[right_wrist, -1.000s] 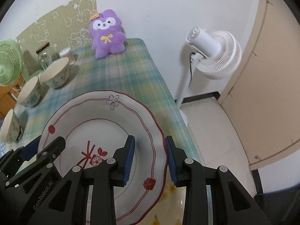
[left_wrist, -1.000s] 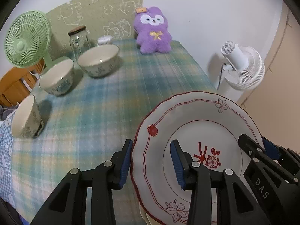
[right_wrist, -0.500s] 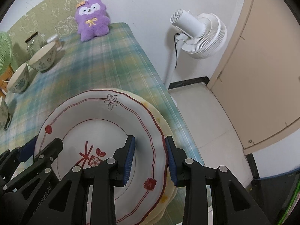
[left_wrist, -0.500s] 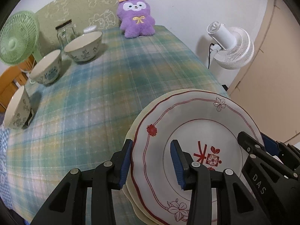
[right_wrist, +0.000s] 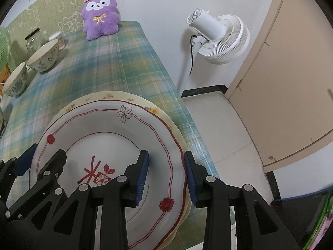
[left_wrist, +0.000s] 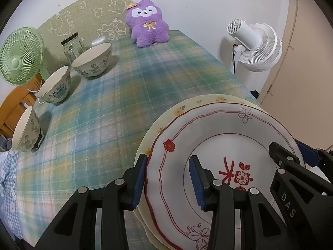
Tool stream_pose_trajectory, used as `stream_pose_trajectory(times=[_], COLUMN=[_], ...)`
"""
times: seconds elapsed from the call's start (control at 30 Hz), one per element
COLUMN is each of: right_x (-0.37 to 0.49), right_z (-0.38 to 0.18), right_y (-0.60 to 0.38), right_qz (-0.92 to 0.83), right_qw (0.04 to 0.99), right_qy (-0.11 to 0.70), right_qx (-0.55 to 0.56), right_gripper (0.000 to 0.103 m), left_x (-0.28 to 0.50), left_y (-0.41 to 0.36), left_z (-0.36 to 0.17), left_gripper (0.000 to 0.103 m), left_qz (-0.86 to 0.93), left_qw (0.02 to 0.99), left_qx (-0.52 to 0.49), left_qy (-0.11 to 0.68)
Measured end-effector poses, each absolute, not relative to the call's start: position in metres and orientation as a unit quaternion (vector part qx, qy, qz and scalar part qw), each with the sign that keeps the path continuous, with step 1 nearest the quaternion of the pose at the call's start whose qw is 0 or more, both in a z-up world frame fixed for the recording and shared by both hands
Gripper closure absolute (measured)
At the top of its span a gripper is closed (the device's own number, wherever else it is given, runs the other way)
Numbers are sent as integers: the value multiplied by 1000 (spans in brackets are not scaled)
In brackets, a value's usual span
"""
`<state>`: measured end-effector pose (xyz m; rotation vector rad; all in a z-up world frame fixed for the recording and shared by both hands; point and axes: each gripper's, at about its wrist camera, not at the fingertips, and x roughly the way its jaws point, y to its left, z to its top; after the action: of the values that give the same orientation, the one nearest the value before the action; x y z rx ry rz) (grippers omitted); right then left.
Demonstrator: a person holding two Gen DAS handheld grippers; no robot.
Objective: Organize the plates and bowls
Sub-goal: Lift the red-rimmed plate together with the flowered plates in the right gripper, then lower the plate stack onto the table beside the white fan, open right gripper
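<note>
Each claw straddles an opposite edge of the white plate [left_wrist: 218,145]: the left claw [left_wrist: 167,179] and the right claw [right_wrist: 166,175] both look clamped, keeping it level above the yellow plate [left_wrist: 187,106]; 3 bowls [left_wrist: 91,62] wait far ahead-left.

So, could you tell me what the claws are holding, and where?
The red-trimmed plate, by opposite rims: left claw and right claw.
</note>
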<state>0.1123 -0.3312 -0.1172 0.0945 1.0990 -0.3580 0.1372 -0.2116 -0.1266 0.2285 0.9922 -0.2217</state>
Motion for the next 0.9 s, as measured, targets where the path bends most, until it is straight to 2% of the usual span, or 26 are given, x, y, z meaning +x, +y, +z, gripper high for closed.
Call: stream_pose_trajectory(times=[0.23,0.43,0.53,0.9], right_x=[117,119,119,123], right_z=[-118,-119,-117,-67], right_y=[-330,-328,-329,-311], right_qz=[-168,-160,-159,-114], right_qw=[833,833,831,856], right_qy=[525,529,531,502], right_qx=[34,29,36,50], right_gripper=[64,63,61,42], left_x=[137,138,140,142], left_y=[-212,-210,-207,-169], left_z=[-128,-127,-125,-78], left_gripper=[64,59,48,26], left_qz=[-108,-117,-136,-114], left_qw=[870,869,861,877], left_qx=[112,111,95,54], left_qy=[469,468,481,464])
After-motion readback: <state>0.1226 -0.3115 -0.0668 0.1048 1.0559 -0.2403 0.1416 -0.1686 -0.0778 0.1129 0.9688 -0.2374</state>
